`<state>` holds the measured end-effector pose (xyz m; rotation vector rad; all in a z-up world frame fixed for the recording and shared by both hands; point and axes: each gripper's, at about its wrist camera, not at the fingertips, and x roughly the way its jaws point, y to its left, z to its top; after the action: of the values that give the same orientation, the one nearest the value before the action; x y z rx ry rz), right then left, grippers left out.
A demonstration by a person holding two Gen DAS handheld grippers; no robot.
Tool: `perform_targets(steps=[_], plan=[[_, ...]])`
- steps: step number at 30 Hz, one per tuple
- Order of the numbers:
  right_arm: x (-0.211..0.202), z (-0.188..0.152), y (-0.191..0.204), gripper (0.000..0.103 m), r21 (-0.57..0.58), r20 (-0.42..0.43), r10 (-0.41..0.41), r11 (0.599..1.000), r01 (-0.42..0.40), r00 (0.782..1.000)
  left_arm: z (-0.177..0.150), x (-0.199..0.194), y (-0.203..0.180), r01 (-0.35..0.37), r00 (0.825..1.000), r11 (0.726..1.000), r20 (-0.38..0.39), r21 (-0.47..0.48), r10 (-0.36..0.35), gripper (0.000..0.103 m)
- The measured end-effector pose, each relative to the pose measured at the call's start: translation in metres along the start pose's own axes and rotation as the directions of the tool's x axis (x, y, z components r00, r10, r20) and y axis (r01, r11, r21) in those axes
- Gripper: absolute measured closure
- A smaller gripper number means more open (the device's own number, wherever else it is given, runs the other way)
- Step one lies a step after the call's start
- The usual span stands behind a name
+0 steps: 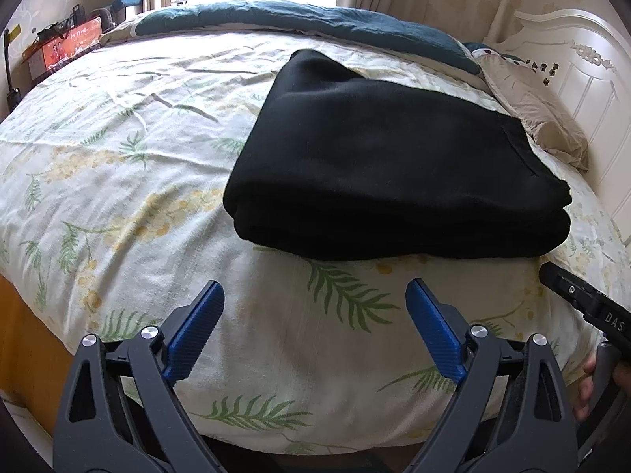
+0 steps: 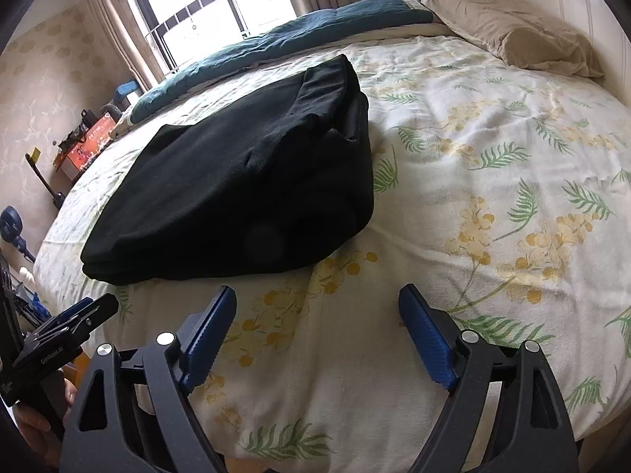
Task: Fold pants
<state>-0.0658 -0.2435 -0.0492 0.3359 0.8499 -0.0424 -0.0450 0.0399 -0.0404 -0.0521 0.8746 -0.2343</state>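
Lying folded, black pants [image 1: 394, 165], right hand-held gripper [image 2: 317, 299] marked "DAS", spread

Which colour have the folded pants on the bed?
Black pants, clearest in the left wrist view.

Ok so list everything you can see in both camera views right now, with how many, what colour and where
pants: one, black, folded into a flat stack in the middle of the bed
bed cover: one, cream with green fern and yellow flower print, spread under the pants
blanket: one, dark teal, along the far edge of the bed by the window
pillow: one, beige, by the headboard
headboard: one, white, at the right in the left wrist view
box: one, red-orange, beside the bed's far left corner
window: one, bright, behind the blanket
left gripper: one, black with blue fingers, open, short of the pants, holding nothing
right gripper: one, black with blue fingers, open, short of the pants, holding nothing
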Motion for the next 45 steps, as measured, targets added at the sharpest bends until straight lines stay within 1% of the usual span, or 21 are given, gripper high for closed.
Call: perform_targets(steps=[6, 14, 16, 24, 30, 45], plan=[[0.0012, -0.0021, 0.0038, 0.017, -0.015, 0.004, -0.017, 1.0, 0.017, 1.0, -0.0017, 0.0043, -0.0005, -0.013, 1.0, 1.0, -0.001, 0.014, 0.013, 0.01], [0.0023, -0.003, 0.0046, 0.016, -0.02, 0.006, -0.02, 1.0, 0.02, 1.0, -0.0043, 0.0047, -0.0043, -0.024, 1.0, 0.999, 0.001, 0.04, 0.024, 0.008], [0.0025, -0.0035, 0.0047, 0.016, -0.023, 0.006, -0.021, 1.0, 0.022, 1.0, -0.0043, 0.0047, -0.0046, -0.019, 1.0, 0.999, 0.002, 0.038, 0.019, 0.007], [0.0017, -0.0045, 0.0047, 0.015, -0.017, 0.01, -0.014, 1.0, 0.014, 1.0, -0.002, 0.0037, -0.0025, -0.017, 1.0, 1.0, 0.005, 0.024, 0.017, 0.006], [0.0012, -0.0052, 0.0051, 0.015, -0.018, 0.011, -0.014, 1.0, 0.015, 1.0, -0.0019, 0.0067, -0.0044, -0.028, 1.0, 0.999, 0.005, 0.044, 0.028, 0.006], [0.0006, -0.0062, 0.0061, 0.015, -0.024, 0.011, -0.018, 1.0, 0.018, 1.0, -0.0043, 0.0081, -0.0035, -0.026, 1.0, 0.999, 0.008, 0.036, 0.025, 0.006]])
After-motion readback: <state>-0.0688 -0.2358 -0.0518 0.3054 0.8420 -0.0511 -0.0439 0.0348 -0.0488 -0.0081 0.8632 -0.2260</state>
